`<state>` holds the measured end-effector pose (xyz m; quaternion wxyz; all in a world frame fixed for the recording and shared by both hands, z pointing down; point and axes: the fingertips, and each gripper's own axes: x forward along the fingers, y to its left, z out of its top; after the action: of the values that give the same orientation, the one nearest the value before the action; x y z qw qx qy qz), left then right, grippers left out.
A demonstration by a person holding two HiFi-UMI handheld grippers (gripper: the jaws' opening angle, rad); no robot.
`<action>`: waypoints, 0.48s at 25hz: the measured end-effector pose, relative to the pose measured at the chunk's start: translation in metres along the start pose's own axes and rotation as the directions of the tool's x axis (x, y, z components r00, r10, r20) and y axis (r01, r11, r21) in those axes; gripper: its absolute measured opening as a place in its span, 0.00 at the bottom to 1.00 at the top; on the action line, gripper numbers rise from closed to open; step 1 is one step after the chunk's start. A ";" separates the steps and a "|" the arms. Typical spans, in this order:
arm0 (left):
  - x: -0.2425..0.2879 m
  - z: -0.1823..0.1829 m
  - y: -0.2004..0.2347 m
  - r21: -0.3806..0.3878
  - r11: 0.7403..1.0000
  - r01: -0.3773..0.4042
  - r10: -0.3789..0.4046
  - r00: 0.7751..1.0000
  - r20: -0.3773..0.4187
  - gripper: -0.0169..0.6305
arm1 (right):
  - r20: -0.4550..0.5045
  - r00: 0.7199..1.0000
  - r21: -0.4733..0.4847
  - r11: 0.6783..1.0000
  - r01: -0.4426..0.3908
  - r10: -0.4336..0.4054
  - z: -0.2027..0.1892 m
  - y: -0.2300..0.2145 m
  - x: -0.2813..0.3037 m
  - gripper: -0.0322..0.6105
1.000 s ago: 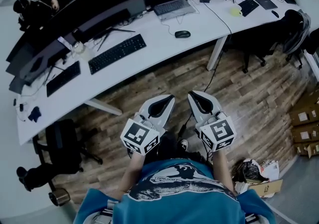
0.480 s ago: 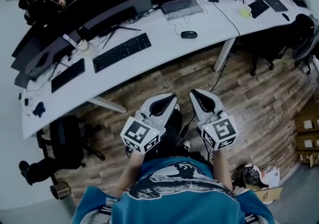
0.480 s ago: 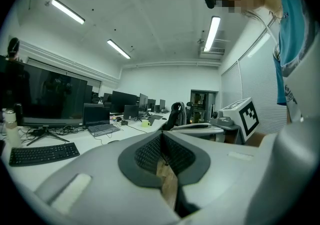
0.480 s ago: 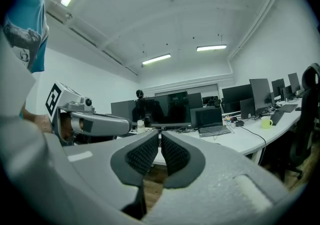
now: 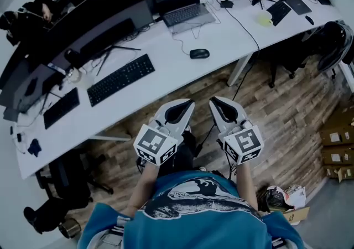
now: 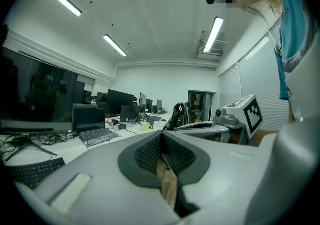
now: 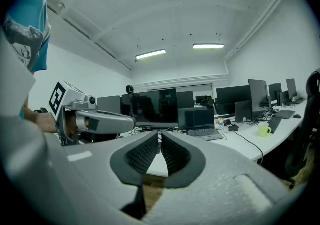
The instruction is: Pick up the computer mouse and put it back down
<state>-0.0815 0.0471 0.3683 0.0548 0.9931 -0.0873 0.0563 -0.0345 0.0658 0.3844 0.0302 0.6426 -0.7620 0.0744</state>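
The black computer mouse (image 5: 199, 53) lies on the white desk (image 5: 166, 68), its cable running back to a laptop. My two grippers are held side by side over the wooden floor, short of the desk's front edge and pointing at it. The left gripper (image 5: 186, 102) is shut with nothing in it, and its pads meet at the tips in the left gripper view (image 6: 162, 135). The right gripper (image 5: 214, 100) is shut and empty too, as the right gripper view (image 7: 160, 134) shows. The mouse sits beyond both grippers, roughly in line between them.
On the desk are a laptop (image 5: 185, 13), a black keyboard (image 5: 120, 79), a second keyboard (image 5: 61, 108), monitors (image 5: 102, 32) and a yellow-green mug (image 5: 264, 18). A desk leg (image 5: 239, 71) stands just right of the mouse. Office chairs (image 5: 332, 40) (image 5: 66, 173) and cardboard boxes (image 5: 337, 143) flank the floor.
Both grippers have moved forward together towards the desk, still shut and empty. The desk edge and the mouse now lie closer to their tips.
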 end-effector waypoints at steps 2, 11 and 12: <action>0.016 0.005 0.025 -0.005 1.000 0.006 -0.006 1.000 0.000 0.05 | -0.012 1.000 0.008 1.000 0.011 -0.010 0.002 -0.015 0.019 0.09; 0.066 0.011 0.128 -0.055 0.998 0.004 -0.004 1.000 -0.006 0.05 | -0.083 0.996 0.030 0.999 0.038 -0.035 0.003 -0.065 0.104 0.10; 0.070 0.011 0.136 -0.056 0.998 0.006 -0.006 1.000 -0.008 0.05 | -0.089 0.995 0.030 0.999 0.040 -0.037 0.003 -0.070 0.113 0.11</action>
<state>-0.0359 -0.0995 0.3792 0.0833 0.9912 -0.0856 0.0576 0.0147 -0.0564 0.4030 0.0553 0.6537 -0.7460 0.1143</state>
